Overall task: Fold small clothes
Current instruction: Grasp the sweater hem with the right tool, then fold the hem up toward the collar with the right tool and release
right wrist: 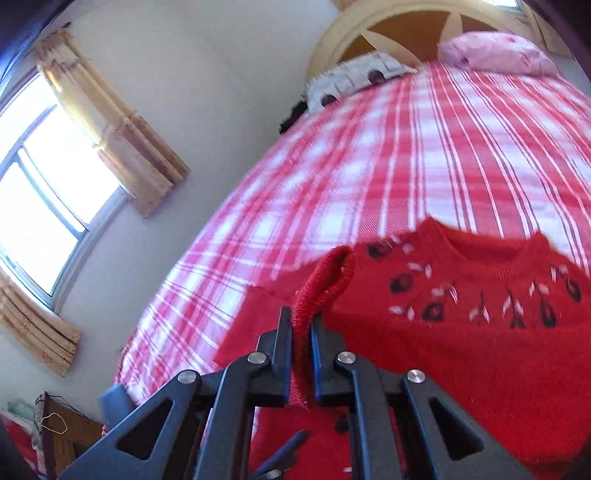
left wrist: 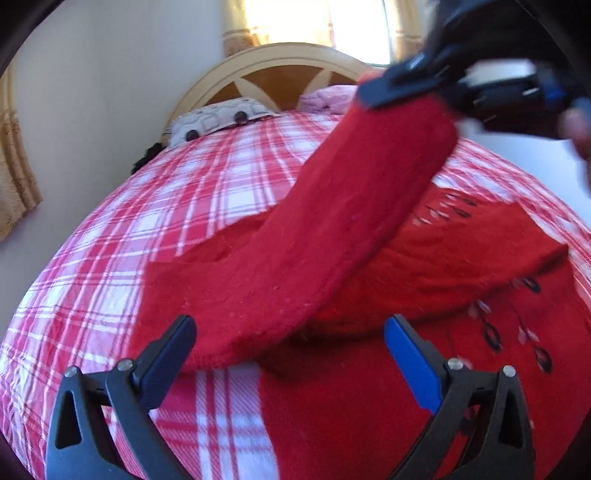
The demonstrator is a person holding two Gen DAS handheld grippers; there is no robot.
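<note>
The right gripper (right wrist: 301,325) has its jaws clenched on the ribbed cuff (right wrist: 325,280) of the red knitted sweater (right wrist: 480,332), holding the sleeve (left wrist: 332,229) up off the red-and-white plaid bed cover (left wrist: 147,229). The left gripper (left wrist: 291,336) hangs released, jaws wide, with the sweater's body spread just ahead of them.

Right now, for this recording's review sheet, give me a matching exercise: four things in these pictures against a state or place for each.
Things:
1. left gripper
2. right gripper
3. sleeve cuff
4. pink pillow

States or places:
A. pinched and lifted
B. by the headboard
C. open, holding nothing
D. shut on fabric

Pairs: 1-C, 2-D, 3-A, 4-B
</note>
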